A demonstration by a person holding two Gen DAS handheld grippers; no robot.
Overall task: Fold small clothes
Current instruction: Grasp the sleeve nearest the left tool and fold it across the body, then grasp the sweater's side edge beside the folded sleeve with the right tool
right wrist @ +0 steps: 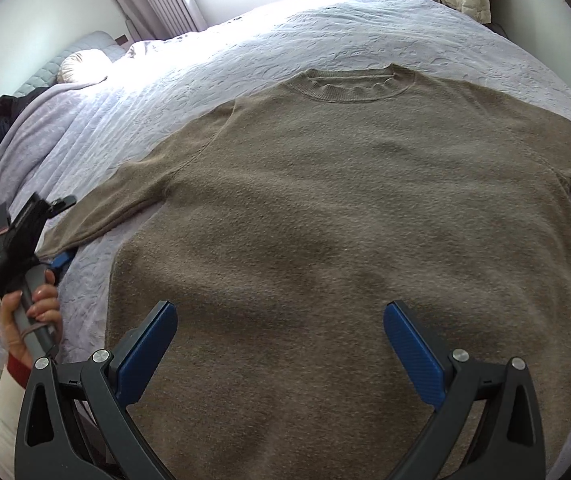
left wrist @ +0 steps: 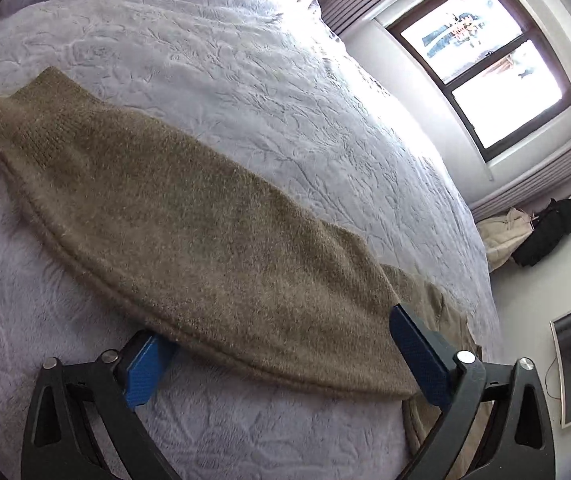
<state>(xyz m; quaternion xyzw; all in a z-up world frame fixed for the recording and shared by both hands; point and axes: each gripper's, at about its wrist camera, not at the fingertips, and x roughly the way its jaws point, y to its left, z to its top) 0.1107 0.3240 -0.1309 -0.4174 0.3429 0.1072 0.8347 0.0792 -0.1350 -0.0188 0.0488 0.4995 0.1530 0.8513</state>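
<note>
Straddling the sleeve point(left wrist: 189, 216), left hand-held gripper point(left wrist: 281, 360) gapes wide.

Black tongs point(right wrist: 279, 354), blue pads point(right wrist: 147, 354), red sleeve point(right wrist: 19, 364)

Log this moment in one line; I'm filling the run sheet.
sweater flat on bed | left tongs open around sleeve | right tongs open over hem

A brown sweater sleeve point(left wrist: 173, 216) runs from ten o'clock to five o'clock across the white quilt point(left wrist: 245, 72). The left gripper point(left wrist: 281, 364) straddles its end, seemingly not pinching. A window point(left wrist: 481, 60) sits at two o'clock.
</note>
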